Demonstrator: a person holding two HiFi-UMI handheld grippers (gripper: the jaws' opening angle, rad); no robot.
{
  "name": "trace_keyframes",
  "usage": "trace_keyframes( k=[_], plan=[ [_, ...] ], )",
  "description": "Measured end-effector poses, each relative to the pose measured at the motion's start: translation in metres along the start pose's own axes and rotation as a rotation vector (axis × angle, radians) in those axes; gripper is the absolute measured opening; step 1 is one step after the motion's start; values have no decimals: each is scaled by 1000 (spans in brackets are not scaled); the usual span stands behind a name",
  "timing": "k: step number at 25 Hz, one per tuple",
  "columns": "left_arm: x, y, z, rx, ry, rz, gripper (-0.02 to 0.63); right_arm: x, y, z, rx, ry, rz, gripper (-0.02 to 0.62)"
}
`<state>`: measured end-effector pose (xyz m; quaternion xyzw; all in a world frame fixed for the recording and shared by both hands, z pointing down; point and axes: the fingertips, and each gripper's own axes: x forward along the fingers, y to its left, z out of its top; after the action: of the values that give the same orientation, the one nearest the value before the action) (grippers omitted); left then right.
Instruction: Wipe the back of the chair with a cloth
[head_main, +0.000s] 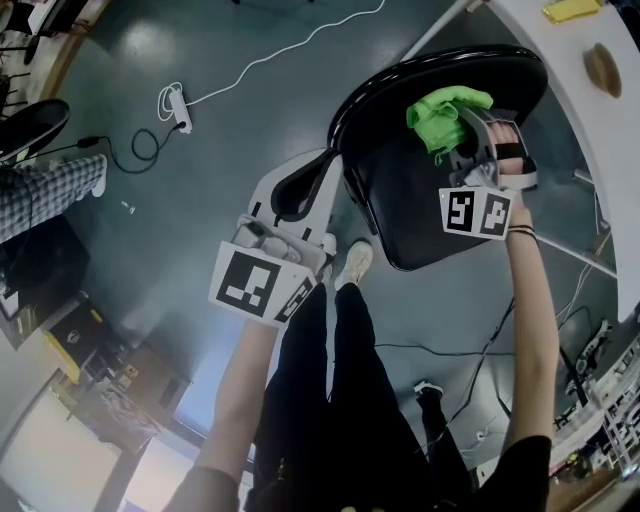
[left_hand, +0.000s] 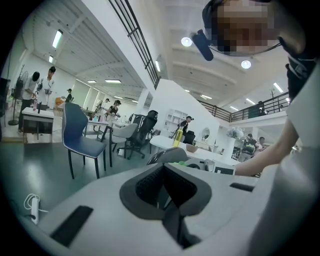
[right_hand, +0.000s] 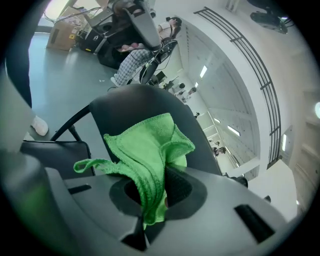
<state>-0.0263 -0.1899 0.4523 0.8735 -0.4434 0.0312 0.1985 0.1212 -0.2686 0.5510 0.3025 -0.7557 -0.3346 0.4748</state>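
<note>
A black chair stands under me, its curved back (head_main: 440, 75) above its seat (head_main: 420, 225). A bright green cloth (head_main: 445, 115) lies against the top of the back, and my right gripper (head_main: 468, 135) is shut on it. In the right gripper view the cloth (right_hand: 150, 150) bunches out of the right gripper (right_hand: 157, 182), pressed to the dark chair back (right_hand: 120, 110). My left gripper (head_main: 325, 170) hovers just left of the chair, shut with nothing in it. In the left gripper view the left gripper (left_hand: 162, 169) points at the chair's top edge (left_hand: 167, 154).
A white table (head_main: 590, 120) curves along the right, with a yellow item (head_main: 572, 10) and a brown object (head_main: 602, 68) on it. A power strip (head_main: 180, 112) and cables lie on the floor. A person's checked trouser legs (head_main: 50, 190) are at left. My shoe (head_main: 355, 265) is beside the chair.
</note>
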Motion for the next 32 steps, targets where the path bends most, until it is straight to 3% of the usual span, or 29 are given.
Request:
trace_keyframes(
  k=[7, 16, 23, 32],
  plan=[
    [5, -2, -1, 54, 8, -8, 6, 3, 51, -16, -23, 39, 111, 43],
    [7, -7, -6, 66, 16, -17, 6, 9, 83, -27, -1, 69, 173, 43],
    [2, -10, -2, 77, 15, -18, 6, -5, 67, -22, -22, 72, 138, 43],
    [13, -25, 24, 99, -5, -49, 6, -29, 1, -18, -26, 67, -3, 43]
  ],
)
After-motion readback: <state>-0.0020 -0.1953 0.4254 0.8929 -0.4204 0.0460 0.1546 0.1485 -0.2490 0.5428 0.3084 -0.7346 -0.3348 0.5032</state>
